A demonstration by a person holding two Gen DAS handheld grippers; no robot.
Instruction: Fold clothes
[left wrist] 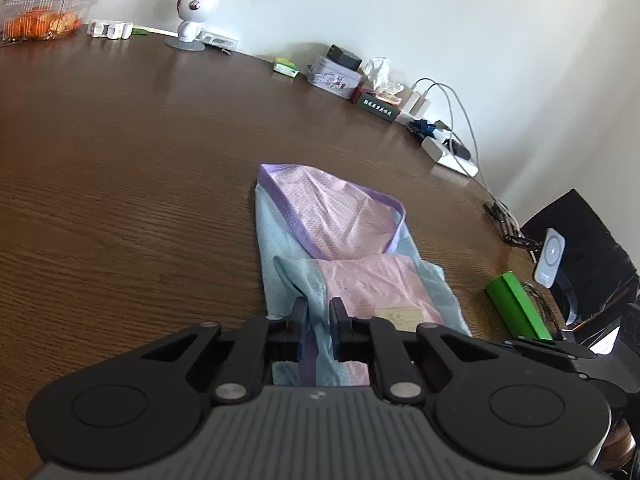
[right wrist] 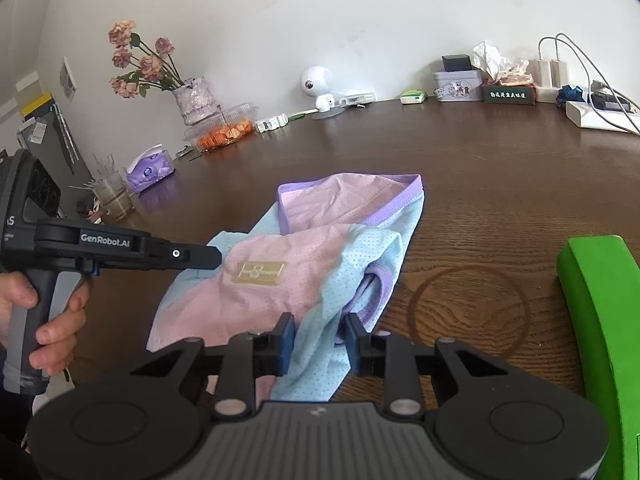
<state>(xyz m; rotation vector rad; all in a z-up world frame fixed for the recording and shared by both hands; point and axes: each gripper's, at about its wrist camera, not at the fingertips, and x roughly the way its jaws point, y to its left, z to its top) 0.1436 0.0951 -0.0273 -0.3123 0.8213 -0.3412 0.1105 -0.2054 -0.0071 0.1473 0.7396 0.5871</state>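
A small mesh garment (left wrist: 344, 216), pink and light blue with purple trim, lies partly folded on the brown wooden table (left wrist: 120, 160). A gold label shows on its pink panel (right wrist: 260, 272). My left gripper (left wrist: 319, 316) is shut on a blue fold at the garment's near edge. From the right wrist view, the left gripper (right wrist: 214, 258) reaches in from the left, held by a hand (right wrist: 52, 320), with its tip at the garment's left edge. My right gripper (right wrist: 319, 336) has bunched blue fabric filling the gap between its fingers, next to a purple-trimmed armhole (right wrist: 374, 296).
A green box (right wrist: 600, 320) lies close on the right of the garment. Along the wall stand a white toy robot (right wrist: 318, 84), a tin (right wrist: 458, 84), a tissue box, chargers with cables (right wrist: 600, 108), a flower vase (right wrist: 194, 100) and a clear fruit container (right wrist: 222, 132).
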